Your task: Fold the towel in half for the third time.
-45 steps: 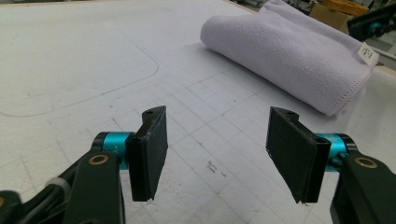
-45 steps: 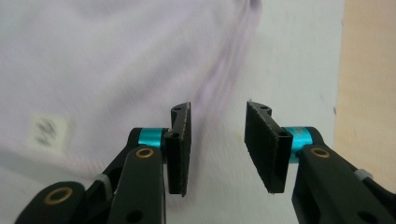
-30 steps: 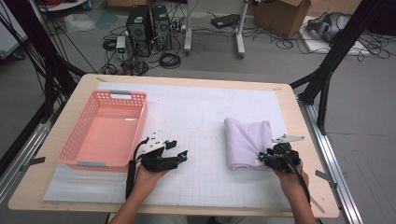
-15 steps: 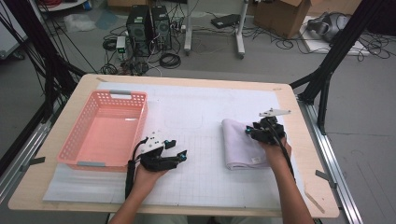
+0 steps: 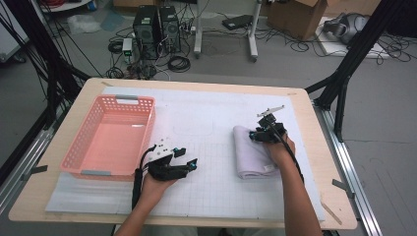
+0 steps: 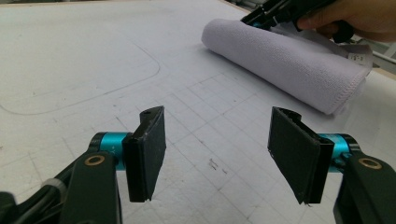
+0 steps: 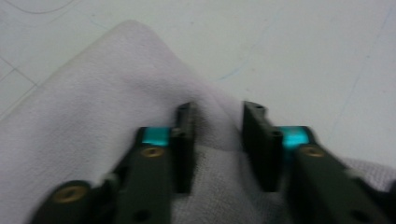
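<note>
A pale lilac folded towel lies on the white gridded mat right of centre. My right gripper sits at the towel's far end, its jaws narrowed onto a raised ridge of cloth. The towel spreads to the left below that gripper. My left gripper rests low over the mat near the basket, open, with nothing between its pads. In the left gripper view the towel lies ahead to the right, with the right gripper and the hand at its far end.
A pink plastic basket stands on the left of the table, close to my left hand. The wooden table edge runs just right of the towel. Computers, cables and boxes sit on the floor beyond the table.
My right gripper has moved forward along the towel, from its near end to its far end, and now pinches the cloth there. The left gripper has stayed in place, open.
</note>
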`<state>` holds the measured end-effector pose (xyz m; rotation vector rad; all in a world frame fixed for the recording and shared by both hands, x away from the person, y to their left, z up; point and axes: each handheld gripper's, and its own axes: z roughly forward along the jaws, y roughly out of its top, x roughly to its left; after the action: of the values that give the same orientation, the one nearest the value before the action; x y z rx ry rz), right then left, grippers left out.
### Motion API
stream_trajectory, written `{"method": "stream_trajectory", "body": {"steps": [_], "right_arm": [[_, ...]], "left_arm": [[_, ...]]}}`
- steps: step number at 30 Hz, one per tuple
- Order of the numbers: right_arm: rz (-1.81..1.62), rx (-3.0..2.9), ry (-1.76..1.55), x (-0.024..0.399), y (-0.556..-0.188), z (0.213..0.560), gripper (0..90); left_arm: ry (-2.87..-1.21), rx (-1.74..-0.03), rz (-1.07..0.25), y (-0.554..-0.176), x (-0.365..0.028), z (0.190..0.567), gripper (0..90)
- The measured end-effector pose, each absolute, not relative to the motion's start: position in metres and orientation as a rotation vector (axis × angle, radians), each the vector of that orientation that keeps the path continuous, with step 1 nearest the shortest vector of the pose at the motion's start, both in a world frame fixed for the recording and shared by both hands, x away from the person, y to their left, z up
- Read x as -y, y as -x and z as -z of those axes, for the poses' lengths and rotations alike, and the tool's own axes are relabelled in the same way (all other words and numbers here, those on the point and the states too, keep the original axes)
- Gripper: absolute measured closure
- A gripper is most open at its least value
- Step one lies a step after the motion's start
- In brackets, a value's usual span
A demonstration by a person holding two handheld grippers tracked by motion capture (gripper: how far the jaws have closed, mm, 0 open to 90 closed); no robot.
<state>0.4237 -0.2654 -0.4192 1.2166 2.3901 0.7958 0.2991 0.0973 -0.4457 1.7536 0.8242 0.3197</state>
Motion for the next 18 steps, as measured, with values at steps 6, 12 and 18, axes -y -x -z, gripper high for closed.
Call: {"method": "stream_trajectory", "body": {"steps": [6,12,18], "right_arm": [[-0.884,-2.292,-1.083,0.256,-0.418,0.410,82.3],[-0.871,-2.137,-1.181,0.260,-0.415,0.403,54.6],[-0.854,-2.116,-1.369,0.308,-0.399,0.405,60.5]], "left_arm": [[-1.754,-0.826,-0.319,-0.300,-0.097,0.446,37.2],[-1.748,-0.829,-0.321,-0.300,-0.098,0.446,37.2],[-1.745,-0.833,-0.329,-0.301,-0.098,0.446,37.0]]}}
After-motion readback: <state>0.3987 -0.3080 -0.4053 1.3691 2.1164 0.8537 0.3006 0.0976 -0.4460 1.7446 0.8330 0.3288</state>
